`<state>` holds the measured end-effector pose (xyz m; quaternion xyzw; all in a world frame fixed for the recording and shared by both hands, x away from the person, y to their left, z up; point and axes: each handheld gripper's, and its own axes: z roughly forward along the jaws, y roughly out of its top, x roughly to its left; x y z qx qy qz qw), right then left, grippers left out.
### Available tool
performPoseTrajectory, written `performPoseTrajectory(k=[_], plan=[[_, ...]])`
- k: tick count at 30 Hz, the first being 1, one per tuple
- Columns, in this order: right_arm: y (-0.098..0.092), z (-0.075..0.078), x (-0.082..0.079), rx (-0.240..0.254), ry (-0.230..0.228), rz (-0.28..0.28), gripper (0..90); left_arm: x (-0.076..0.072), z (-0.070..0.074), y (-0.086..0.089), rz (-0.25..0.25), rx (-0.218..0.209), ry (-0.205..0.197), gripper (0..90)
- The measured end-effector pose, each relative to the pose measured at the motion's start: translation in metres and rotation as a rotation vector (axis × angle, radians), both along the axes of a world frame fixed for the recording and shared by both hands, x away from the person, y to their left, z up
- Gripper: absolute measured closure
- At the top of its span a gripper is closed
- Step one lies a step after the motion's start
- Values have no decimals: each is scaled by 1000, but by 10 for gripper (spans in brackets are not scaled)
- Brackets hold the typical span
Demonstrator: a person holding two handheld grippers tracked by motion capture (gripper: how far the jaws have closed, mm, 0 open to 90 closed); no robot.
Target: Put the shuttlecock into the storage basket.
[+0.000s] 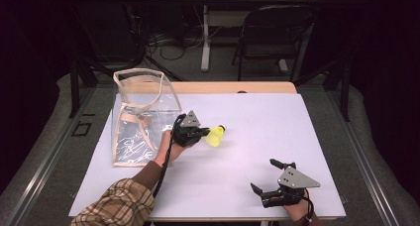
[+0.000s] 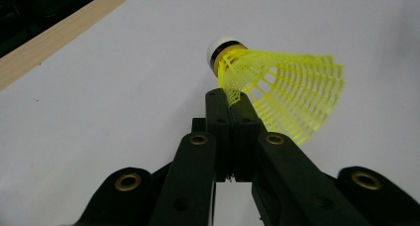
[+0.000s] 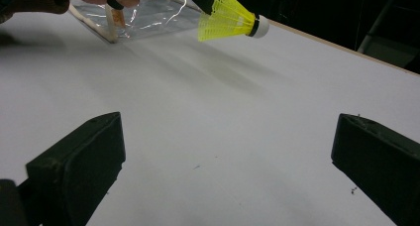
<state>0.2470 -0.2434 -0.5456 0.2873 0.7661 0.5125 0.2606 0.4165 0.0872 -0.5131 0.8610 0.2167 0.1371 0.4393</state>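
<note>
We've got the left gripper (image 1: 202, 132) pinching the yellow mesh skirt of a shuttlecock (image 1: 216, 136) beside the clear plastic bag (image 1: 141, 116), while our right gripper (image 1: 270, 177) sits wide open and empty on the smooth white table (image 1: 257, 117).

White tabletop (image 1: 257, 137) with a pale wooden strip (image 1: 233, 87) along its far edge. Clear plastic bag (image 1: 141, 114) with beige trim and handles, standing upright and open at the top on the left part of the surface. Beyond the table, a dark folding chair (image 1: 275, 32), a white table leg (image 1: 205, 37) and tangled cables (image 1: 166, 42) on grey floor. Dark surroundings on both sides.
</note>
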Motion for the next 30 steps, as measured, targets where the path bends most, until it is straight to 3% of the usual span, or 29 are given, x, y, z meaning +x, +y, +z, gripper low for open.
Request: performPoseTrajectory(k=[30], plan=[[1, -1, 1, -2, 1, -3, 0, 1, 22, 32, 116, -66, -8, 897]])
